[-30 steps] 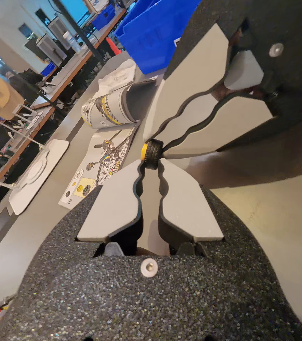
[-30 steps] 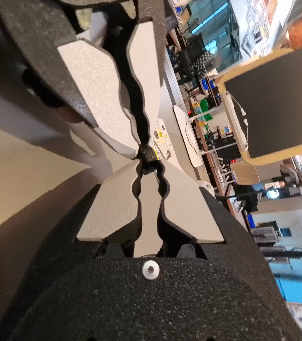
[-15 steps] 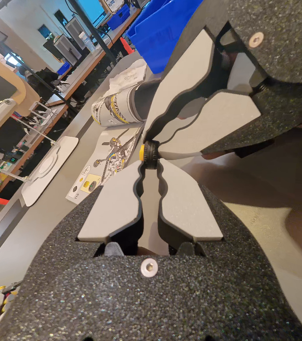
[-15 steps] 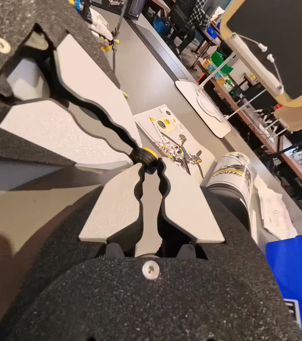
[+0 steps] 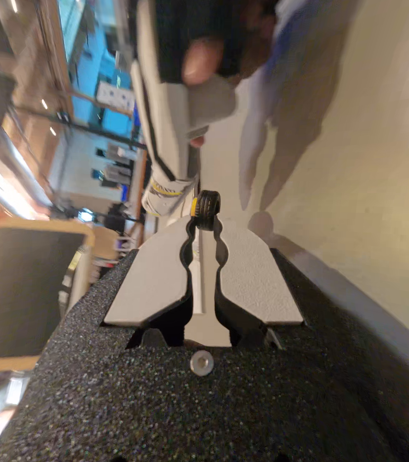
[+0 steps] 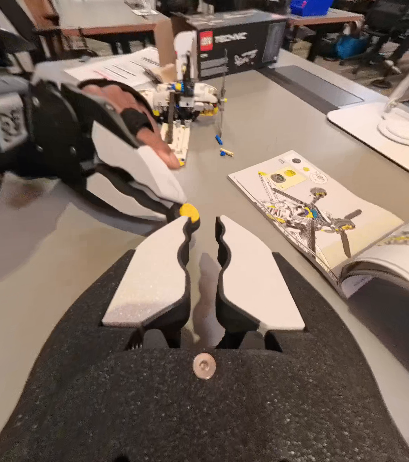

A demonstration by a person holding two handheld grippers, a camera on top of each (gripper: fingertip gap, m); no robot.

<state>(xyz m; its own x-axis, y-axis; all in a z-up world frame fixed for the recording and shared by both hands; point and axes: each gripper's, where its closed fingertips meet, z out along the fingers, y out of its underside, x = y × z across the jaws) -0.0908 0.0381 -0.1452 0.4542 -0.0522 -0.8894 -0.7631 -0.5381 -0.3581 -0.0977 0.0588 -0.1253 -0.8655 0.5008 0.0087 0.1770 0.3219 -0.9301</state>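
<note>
Grey tabletop (image 6: 260, 120); black wheel (image 5: 208, 209) in left claw (image 5: 204, 222), yellow hub (image 5: 193, 207) leftward

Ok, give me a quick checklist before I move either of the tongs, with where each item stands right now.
1. Left tongs shut on the black wheel with yellow hub: ok.
2. Right tongs open, nothing between them: ok.
3. Right tongs clear of the wheel: cannot tell; it sits right at their left fingertip.
4. Instruction booklet lying open on the table, apart from both tongs: ok.
5. Left wrist view sharp: not ok, blurred.
</note>
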